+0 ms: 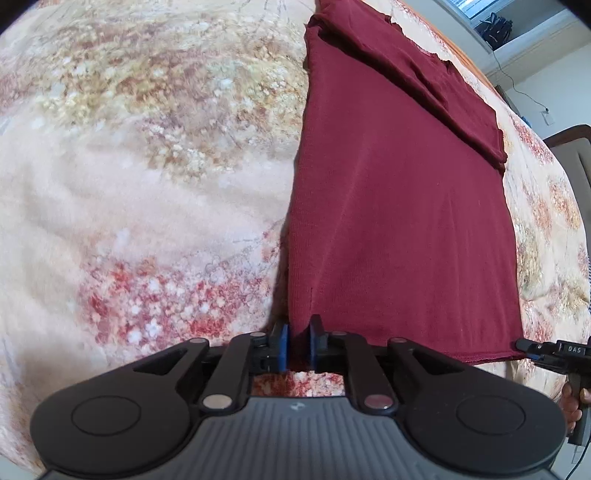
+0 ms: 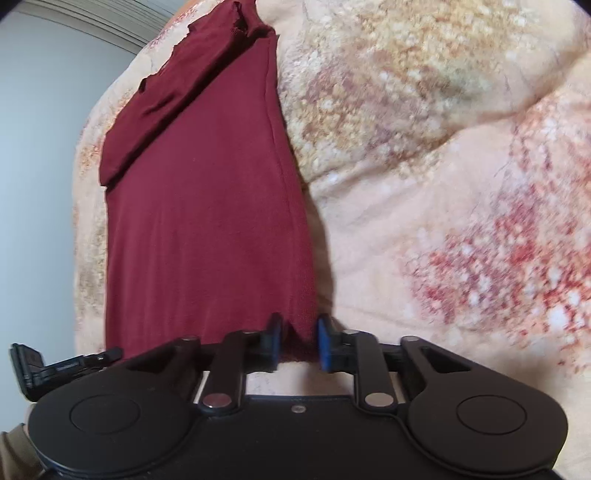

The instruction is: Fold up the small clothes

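The left gripper (image 1: 297, 345) had its jaws nearly closed on one near hem corner of the dark red knit garment (image 1: 399, 206); the right gripper (image 2: 298, 341) pinched the other. It lay on the floral blanket-covered bed (image 1: 129, 184), sides apparently folded in, lengthwise fold remaining.

A plush floral blanket (image 1: 147, 184) in cream, gold and red is covering the bed, wrinkling into soft folds in the right wrist view. A black bag (image 1: 496, 26) is sitting on a white ledge (image 1: 535, 37), a cable (image 1: 517, 83) trailing down the wall.
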`<act>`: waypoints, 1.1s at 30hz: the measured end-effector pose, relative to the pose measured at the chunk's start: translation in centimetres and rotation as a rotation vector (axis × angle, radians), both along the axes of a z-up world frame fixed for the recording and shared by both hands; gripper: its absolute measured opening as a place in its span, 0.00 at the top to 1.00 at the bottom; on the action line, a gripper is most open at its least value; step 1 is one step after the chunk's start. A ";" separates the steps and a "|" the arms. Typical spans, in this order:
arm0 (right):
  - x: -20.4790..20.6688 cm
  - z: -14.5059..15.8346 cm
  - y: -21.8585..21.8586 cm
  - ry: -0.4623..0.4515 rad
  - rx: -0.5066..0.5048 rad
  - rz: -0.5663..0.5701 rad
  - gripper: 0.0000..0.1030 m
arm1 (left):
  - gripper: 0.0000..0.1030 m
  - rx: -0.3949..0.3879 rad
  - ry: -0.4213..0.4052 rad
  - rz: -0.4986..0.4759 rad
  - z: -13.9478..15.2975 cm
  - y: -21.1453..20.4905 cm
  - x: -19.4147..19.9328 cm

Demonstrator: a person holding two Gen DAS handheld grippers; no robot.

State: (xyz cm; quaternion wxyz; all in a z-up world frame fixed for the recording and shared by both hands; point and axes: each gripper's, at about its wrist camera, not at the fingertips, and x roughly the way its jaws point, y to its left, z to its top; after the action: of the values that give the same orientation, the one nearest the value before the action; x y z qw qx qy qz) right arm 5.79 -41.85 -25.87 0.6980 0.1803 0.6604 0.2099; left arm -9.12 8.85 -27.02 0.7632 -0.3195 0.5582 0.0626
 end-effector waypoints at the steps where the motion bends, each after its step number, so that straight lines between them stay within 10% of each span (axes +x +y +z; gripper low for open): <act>1: 0.1 0.2 -0.2 -0.007 0.000 -0.007 0.74 | 0.80 0.006 -0.001 0.002 0.2 0.1 0.0; 9: 0.6 2.5 -2.4 -0.063 -0.061 -0.082 0.52 | 0.48 0.052 -0.016 0.021 1.4 0.7 -1.5; 33: 1.3 10.2 1.2 -0.231 -0.091 0.014 0.39 | 0.36 0.124 -0.032 0.037 1.3 0.8 -2.5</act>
State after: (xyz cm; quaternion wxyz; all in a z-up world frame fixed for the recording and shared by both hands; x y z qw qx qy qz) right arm 7.11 -40.64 -15.71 0.7753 0.1185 0.5858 0.2041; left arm -11.61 9.61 -25.68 0.7891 -0.2827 0.5350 0.1062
